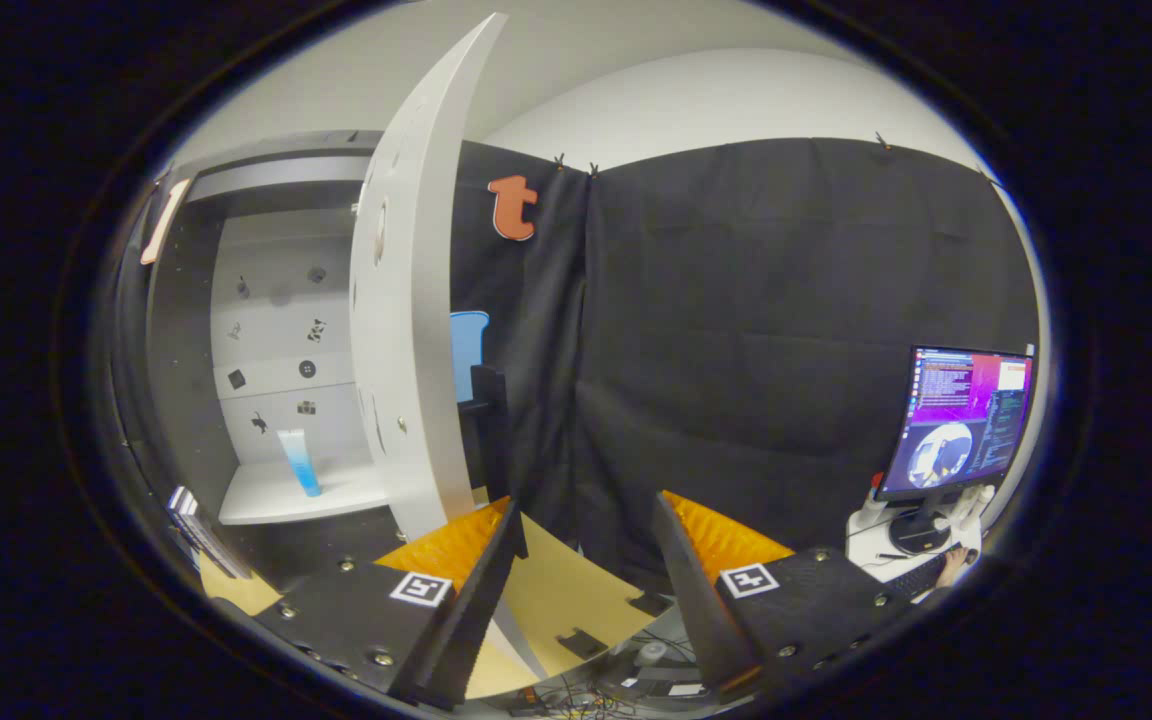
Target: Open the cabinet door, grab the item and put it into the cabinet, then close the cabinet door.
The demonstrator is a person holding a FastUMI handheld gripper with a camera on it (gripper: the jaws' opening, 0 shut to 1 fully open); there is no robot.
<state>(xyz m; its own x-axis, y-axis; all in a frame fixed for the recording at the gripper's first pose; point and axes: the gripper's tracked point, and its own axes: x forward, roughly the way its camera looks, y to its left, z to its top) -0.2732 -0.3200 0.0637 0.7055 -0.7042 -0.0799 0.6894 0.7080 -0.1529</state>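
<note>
The item, a slim blue-and-white tube (298, 461), stands upright on the white shelf (266, 500) inside the cabinet (276, 330), lower left of the frame, so the placing looks done and closing is what remains. The cabinet door (406, 300), a flat white panel with small hardware holes, stands swung wide, its edge towards us just left of centre. The gripper (586, 540) sits at the bottom with its jaws released and parted, nothing between them, the door's lower edge just ahead of the left finger. To close it well, I'd bring a finger behind the door's free edge and push steadily in an arc, keeping clear of the tube. Behind hangs matte black cloth; a monitor (966, 420) glows at lower right.
</note>
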